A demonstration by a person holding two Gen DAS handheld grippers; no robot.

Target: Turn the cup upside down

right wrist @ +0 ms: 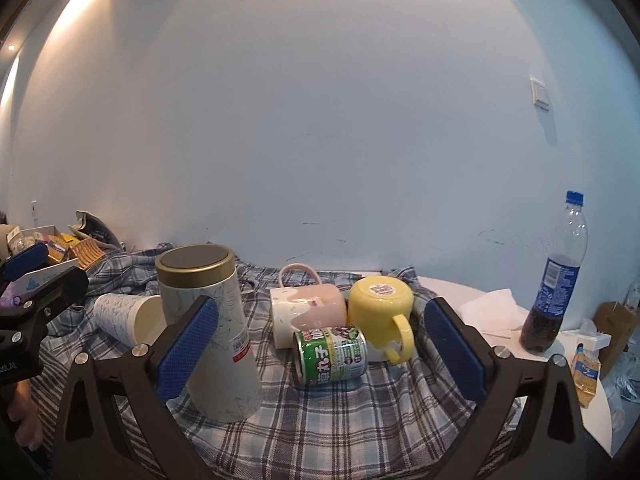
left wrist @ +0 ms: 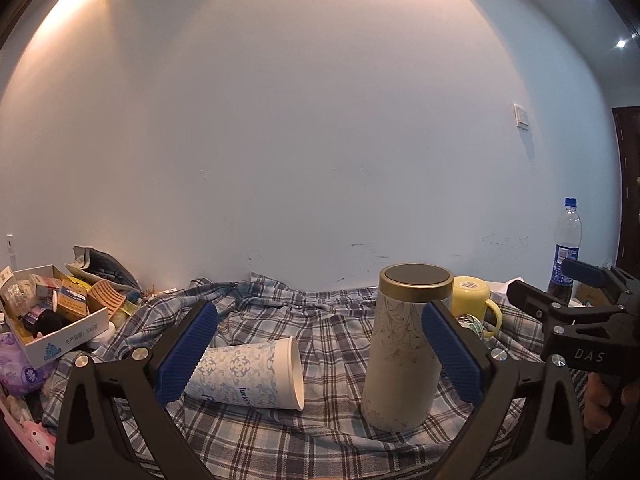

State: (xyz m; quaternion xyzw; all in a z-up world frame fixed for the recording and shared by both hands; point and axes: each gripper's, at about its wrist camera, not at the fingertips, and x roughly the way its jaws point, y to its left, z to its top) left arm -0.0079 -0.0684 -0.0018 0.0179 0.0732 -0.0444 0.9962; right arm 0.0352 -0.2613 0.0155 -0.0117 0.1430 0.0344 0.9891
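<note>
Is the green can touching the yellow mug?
Cannot tell. In the right wrist view the green can, lying on its side, overlaps the upside-down yellow mug with no gap visible, but the can may simply sit in front.

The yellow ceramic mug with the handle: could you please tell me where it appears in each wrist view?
Left wrist view: the yellow ceramic mug sits right of centre, partly hidden behind the tall cream canister with the gold lid.
Right wrist view: it lies centre-right, base toward the camera, behind the green tin can.
Shared landmark: the cream canister, left of the mug in both views.
</note>
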